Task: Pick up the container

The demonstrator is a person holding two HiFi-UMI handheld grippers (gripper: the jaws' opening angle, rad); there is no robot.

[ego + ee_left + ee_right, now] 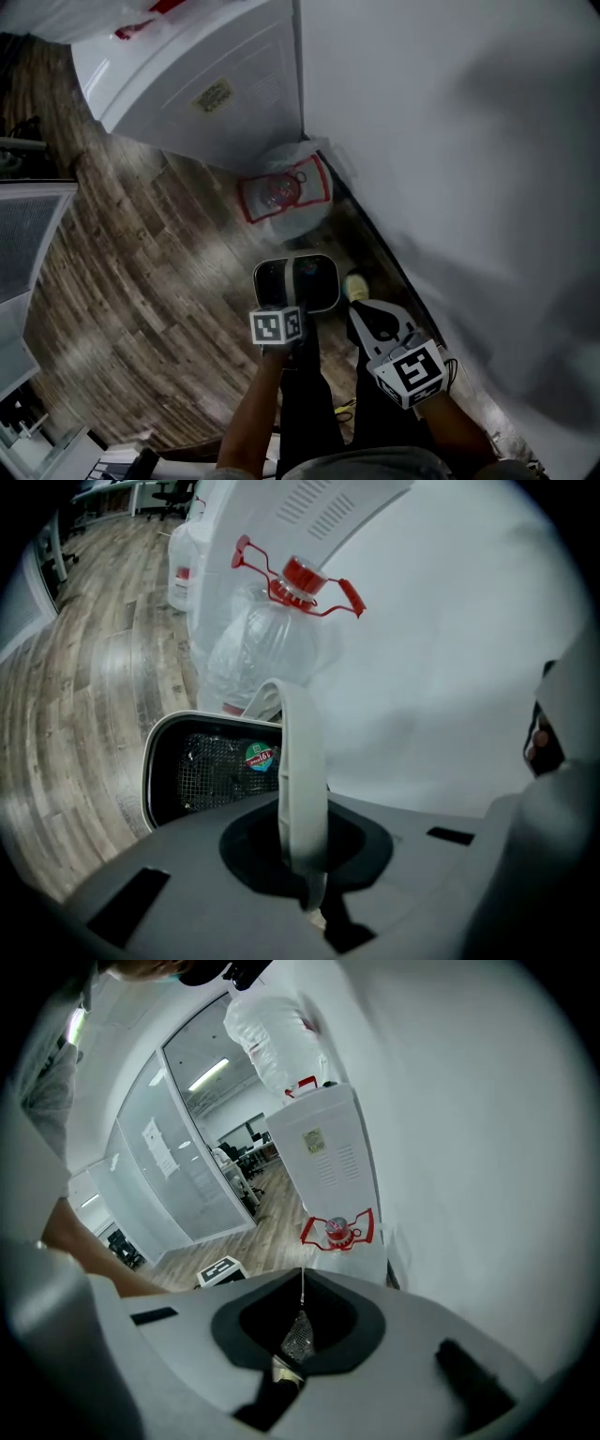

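While left tool (pixel 307 892), right tool (pixel 292 1349) clamp container (pixel 328 283) rim, wall (pixel 450 141) crowds right; floor (pixel 141 281) open.

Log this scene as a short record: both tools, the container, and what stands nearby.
left tool: shut on the container rim
right tool: shut on a thin meshed edge; unclear whether it is the container's
container: white rim, black mesh inside, round sticker
nearby: water bottle, red cap, in clear plastic, by the wall beside a white dispenser
floor: wood planks
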